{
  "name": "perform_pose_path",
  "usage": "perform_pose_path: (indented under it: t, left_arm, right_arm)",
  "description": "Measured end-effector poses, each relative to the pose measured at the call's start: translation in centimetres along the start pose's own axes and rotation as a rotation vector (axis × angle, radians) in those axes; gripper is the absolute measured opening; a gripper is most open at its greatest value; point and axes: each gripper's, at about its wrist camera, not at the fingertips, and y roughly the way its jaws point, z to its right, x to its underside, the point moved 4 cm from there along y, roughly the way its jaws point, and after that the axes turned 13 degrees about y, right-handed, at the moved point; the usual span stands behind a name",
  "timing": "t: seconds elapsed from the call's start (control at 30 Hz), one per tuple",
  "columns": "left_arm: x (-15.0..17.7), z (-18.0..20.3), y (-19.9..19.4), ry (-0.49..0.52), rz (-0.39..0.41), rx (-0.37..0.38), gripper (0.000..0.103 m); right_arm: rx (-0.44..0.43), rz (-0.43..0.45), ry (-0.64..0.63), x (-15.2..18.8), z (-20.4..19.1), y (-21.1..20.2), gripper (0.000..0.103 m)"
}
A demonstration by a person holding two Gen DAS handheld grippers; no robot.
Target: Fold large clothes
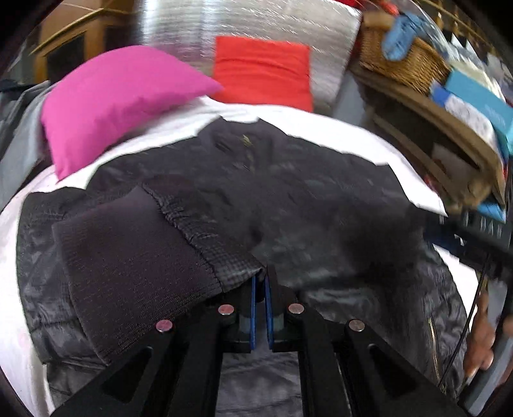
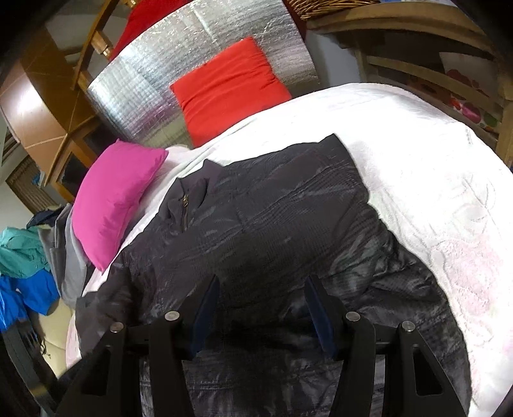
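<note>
A dark quilted jacket lies spread on a white bedspread. My left gripper is shut on the jacket's sleeve near its ribbed cuff, holding it over the jacket's body. In the right wrist view the jacket shows with its collar and zip toward the pillows. My right gripper is open and empty just above the jacket's lower part. The right gripper's body also shows blurred at the right edge of the left wrist view.
A pink pillow and a red pillow lie at the bed's head against a silver padded headboard. A wooden shelf with a wicker basket and boxes stands at the right. Blue and teal clothes hang left of the bed.
</note>
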Motion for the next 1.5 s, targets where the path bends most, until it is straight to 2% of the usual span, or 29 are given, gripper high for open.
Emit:
perform_pose_path:
  t: [0.1,0.13,0.2,0.23,0.27,0.47,0.53,0.57,0.63,0.73,0.83,0.9,0.97,1.03,1.17,1.23,1.27,1.3,1.4,1.5]
  left_arm:
    - [0.6,1.3,-0.2,0.068,-0.044,0.039,0.005]
    - [0.9,2.1,-0.8,0.082,-0.042,0.049,0.009]
    - [0.9,2.2,-1.9,0.102,-0.047,0.11,0.032]
    - [0.9,2.1,-2.6,0.101,-0.045,0.143,0.052]
    - [0.9,1.9,-3.6,0.095,-0.023,0.174,0.063]
    - [0.5,-2.0,-11.7,0.13,0.196,0.246,0.071]
    - [-0.2,-4.8,-13.4,0.117,0.27,0.202,0.078]
    - [0.0,-6.9,-14.6,0.085,0.311,0.149,0.082]
    - [0.5,-10.6,-15.4,0.002,0.326,0.086,0.083]
    - [2.2,-17.1,-15.0,-0.203,0.279,-0.026,0.083]
    - [4.7,-22.1,-12.7,-0.394,0.158,-0.124,0.083]
    - [5.9,-23.6,-11.0,-0.457,0.063,-0.159,0.082]
    - [7.5,-24.4,-9.3,-0.511,-0.026,-0.162,0.081]
    - [8.0,-24.3,-8.3,-0.529,-0.052,-0.14,0.081]
    - [7.3,-22.8,-7.6,-0.444,-0.069,-0.152,0.081]
    - [6.9,-22.0,-7.2,-0.421,-0.081,-0.159,0.081]
    - [6.8,-21.9,-7.0,-0.418,-0.085,-0.156,0.081]
    - [7.0,-22.2,-6.6,-0.419,-0.087,-0.154,0.081]
    - [7.3,-23.0,-7.2,-0.427,-0.08,-0.165,0.081]
    - [7.2,-23.3,-7.4,-0.438,-0.066,-0.178,0.081]
  right_arm:
    - [0.016,0.018,0.015,-0.6,0.9,-0.2,0.059]
    - [0.017,0.019,0.021,-0.8,1.1,-0.2,0.059]
    - [0.007,0.015,0.033,-1.0,1.3,-0.3,0.06]
    - [-0.004,0.012,0.039,-1.0,1.3,-0.3,0.061]
    - [-0.014,0.012,0.041,-1.0,1.2,-0.4,0.063]
    - [-0.054,-0.006,-0.038,0.1,-1.2,-0.1,0.063]
    - [-0.081,-0.027,-0.065,0.8,-2.2,0.1,0.063]
    - [-0.101,-0.04,-0.081,1.3,-2.9,0.3,0.063]
    - [-0.135,-0.063,-0.126,2.4,-4.5,0.6,0.063]
    - [-0.177,-0.104,-0.227,4.7,-7.4,1.1,0.065]
    - [-0.218,-0.158,-0.33,7.7,-10.2,1.9,0.072]
    - [-0.258,-0.202,-0.356,9.5,-11.8,2.4,0.077]
    - [-0.284,-0.216,-0.392,11.4,-13.6,2.8,0.081]
    - [-0.294,-0.209,-0.456,13.4,-15.4,3.1,0.085]
    - [-0.18,-0.159,-0.587,16.3,-17.4,5.7,0.087]
    - [-0.133,-0.177,-0.595,17.0,-17.4,7.9,0.087]
    - [-0.146,-0.206,-0.561,17.0,-17.2,8.8,0.079]
    - [-0.18,-0.226,-0.525,16.8,-17.2,9.0,0.051]
    - [-0.226,-0.171,-0.497,15.4,-17.8,7.5,0.031]
    - [-0.275,-0.09,-0.457,12.8,-17.7,4.7,0.027]
